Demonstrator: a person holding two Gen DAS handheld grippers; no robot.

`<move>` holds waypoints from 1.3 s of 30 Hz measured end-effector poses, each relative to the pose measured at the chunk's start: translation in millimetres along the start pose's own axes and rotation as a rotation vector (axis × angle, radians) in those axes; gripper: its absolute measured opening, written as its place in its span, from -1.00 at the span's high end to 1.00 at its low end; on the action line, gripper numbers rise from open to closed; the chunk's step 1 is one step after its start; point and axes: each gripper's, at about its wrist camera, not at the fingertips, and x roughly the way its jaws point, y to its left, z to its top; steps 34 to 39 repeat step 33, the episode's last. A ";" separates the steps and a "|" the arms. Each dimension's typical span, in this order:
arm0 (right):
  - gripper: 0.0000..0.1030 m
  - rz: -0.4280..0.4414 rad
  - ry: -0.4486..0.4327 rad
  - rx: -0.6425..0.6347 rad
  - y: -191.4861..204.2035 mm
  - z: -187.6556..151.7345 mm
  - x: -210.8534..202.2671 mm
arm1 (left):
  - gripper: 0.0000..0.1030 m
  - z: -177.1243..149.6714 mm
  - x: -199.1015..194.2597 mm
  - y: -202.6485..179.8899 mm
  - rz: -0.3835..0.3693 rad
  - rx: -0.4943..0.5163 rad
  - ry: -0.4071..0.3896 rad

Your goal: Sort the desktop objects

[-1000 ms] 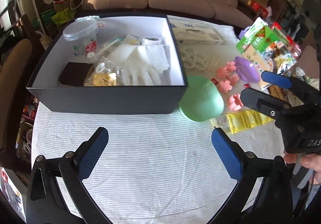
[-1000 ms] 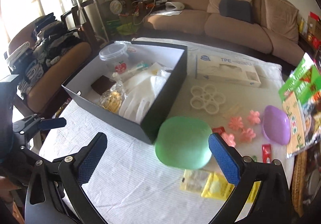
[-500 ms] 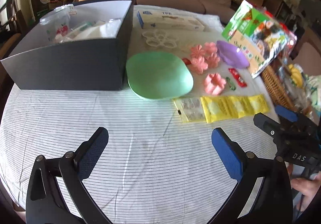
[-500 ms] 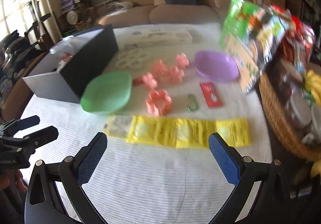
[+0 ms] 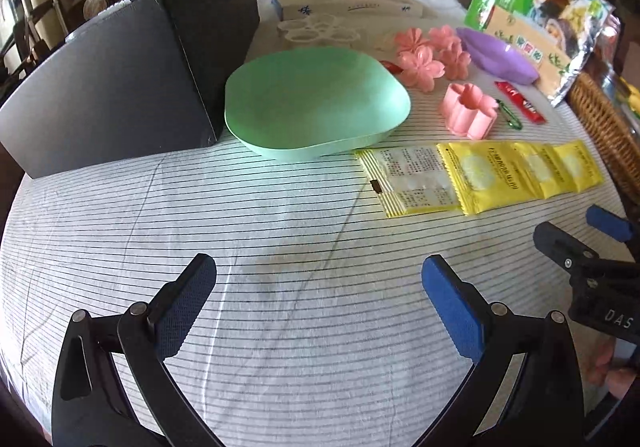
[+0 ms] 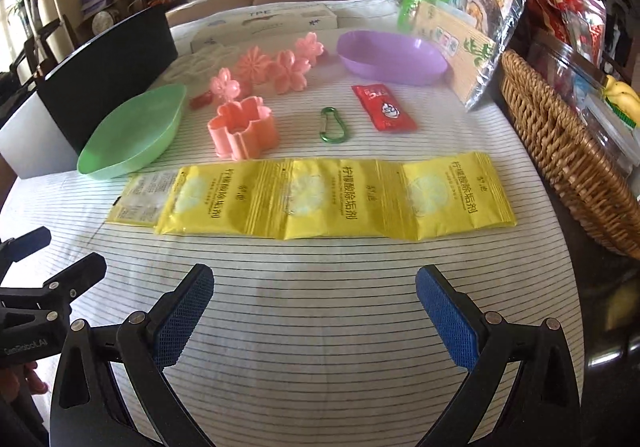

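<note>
Both grippers hang low over the near edge of the striped tablecloth (image 6: 320,327), side by side. Left gripper (image 5: 320,299): jaws spread wide, nothing between the blue pads. Right gripper (image 6: 316,307): likewise wide open and empty.

Progress: sorting looks barely begun on this side of the table. The black box (image 5: 120,87) stands at the left edge; from this low angle its inside is hidden, so I cannot tell what it already holds. Left loose on the cloth:
- green dish (image 5: 316,103), touching the box's corner, empty
- strip of yellow sachets (image 6: 320,199), just beyond the right gripper
- pink flower cutter (image 6: 244,131), between the dish and the green carabiner (image 6: 334,125)
- red packet (image 6: 382,107), just right of the carabiner
- pink flower moulds (image 6: 280,67) and a white ring mould (image 5: 316,29), farther back
- purple dish (image 6: 392,55), empty, toward the far right, before a leaning snack bag (image 6: 460,7)
- flat white carton (image 5: 348,5) along the far edge

A wicker basket (image 6: 560,151) sits off the right edge.

Sachet strip: lies flat, long axis running left to right, roughly parallel to the near edge. Its paler end panel points toward the green dish, the other end toward the basket. It is the nearest item to the right gripper, so probably the next pick.
</note>
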 end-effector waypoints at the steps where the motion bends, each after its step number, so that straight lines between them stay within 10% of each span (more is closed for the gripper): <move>1: -1.00 -0.003 0.004 0.004 -0.3 -1.2 2.7 | -1.00 -0.8 2.9 -0.2 -0.001 -0.007 0.004; 39: -1.00 -0.048 -0.010 -0.038 7.2 -3.7 6.5 | -1.00 -4.8 4.6 2.6 0.012 -0.032 -0.045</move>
